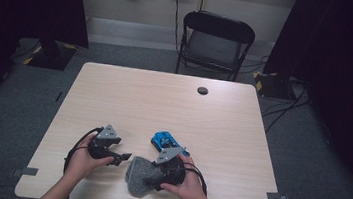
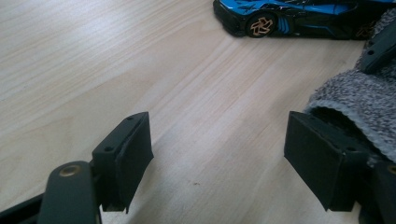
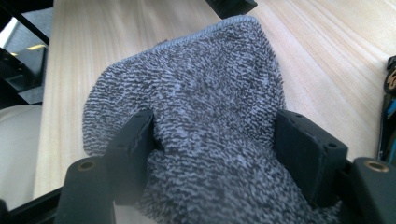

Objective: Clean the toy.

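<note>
High view: grey cloth [image 1: 138,178] at lower centre, right gripper [image 1: 155,182] on it, left gripper [image 1: 125,157] beside. Left gripper view: jaws wide, empty, cloth's hem [image 2: 359,105] at right. Right gripper view: jaws straddle cloth [image 3: 210,116]; squeeze squarely before lifting.

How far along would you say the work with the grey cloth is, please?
Early. The right gripper straddles the grey cloth, its pads at the bunched fabric. The left gripper stands open beside the cloth's edge, holding nothing. The blue toy car sits untouched behind.
</note>
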`<state>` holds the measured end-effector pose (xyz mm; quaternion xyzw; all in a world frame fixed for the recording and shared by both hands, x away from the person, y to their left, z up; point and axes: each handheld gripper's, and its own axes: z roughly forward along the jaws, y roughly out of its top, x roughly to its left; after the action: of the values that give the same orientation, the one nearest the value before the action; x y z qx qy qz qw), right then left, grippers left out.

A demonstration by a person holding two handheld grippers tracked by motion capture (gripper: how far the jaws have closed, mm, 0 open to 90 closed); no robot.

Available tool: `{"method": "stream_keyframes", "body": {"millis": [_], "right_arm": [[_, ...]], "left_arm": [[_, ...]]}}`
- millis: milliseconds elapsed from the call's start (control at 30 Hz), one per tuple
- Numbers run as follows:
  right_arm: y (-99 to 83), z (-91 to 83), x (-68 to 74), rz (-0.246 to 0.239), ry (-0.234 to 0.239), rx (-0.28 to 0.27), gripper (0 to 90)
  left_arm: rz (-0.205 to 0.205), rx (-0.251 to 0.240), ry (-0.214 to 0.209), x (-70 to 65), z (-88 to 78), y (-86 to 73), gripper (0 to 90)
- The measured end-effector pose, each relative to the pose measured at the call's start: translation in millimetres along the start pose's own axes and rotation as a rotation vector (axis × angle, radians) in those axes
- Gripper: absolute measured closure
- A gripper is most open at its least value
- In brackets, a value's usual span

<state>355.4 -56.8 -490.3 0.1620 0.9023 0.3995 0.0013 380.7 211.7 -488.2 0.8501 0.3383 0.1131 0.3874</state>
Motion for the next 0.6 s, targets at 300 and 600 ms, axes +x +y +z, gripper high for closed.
{"method": "stream_keyframes", "body": {"millis": [300, 600], "right_arm": [[-6.0, 2.2, 1.4, 0.029, -0.054, -0.035, 30.5], [-5.8, -1.2, 4.0, 0.004, -0.062, -0.018, 62.6]], "left_arm": [[0.008, 0.001, 0.001, 0.1, -0.6, -0.9, 24.4], [0.008, -0.011, -0.003, -1.0, -1.8, 1.3, 24.3]]}}
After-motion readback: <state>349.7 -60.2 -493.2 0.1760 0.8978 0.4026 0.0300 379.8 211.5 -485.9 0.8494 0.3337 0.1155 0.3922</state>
